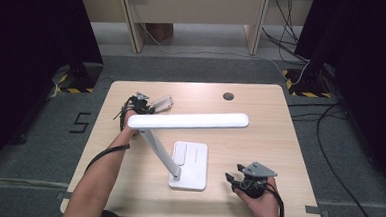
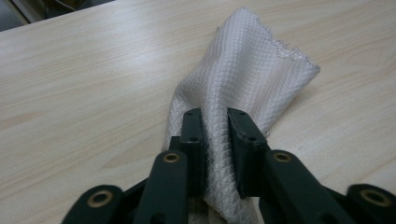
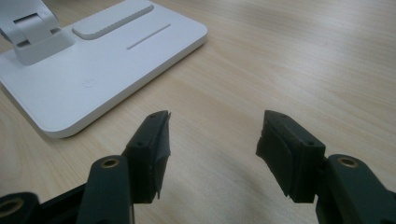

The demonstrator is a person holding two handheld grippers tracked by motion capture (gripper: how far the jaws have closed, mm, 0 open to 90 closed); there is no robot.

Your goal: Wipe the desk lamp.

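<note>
A pale waffle-weave cloth (image 2: pixel 243 70) lies bunched on the wooden table (image 1: pixel 259 137), seen in the high view as the cloth (image 1: pixel 163 104) at the back left. My left gripper (image 2: pixel 215 122) is shut on its near end, both pads pressing the fabric; in the high view the left gripper (image 1: pixel 142 106) sits just behind the lamp head. A white desk lamp (image 1: pixel 190 120) stands mid-table on a flat white base (image 3: pixel 100 70). My right gripper (image 3: pixel 212 140) stands open above bare wood to the right of the base, and the right gripper (image 1: pixel 241 180) is near the front edge.
The lamp's long head (image 1: pixel 220 121) and slanted arm (image 1: pixel 161 154) cross the middle of the table between both hands. A round cable hole (image 1: pixel 228 96) is at the back edge. Cables (image 1: pixel 325 120) trail over the floor at right.
</note>
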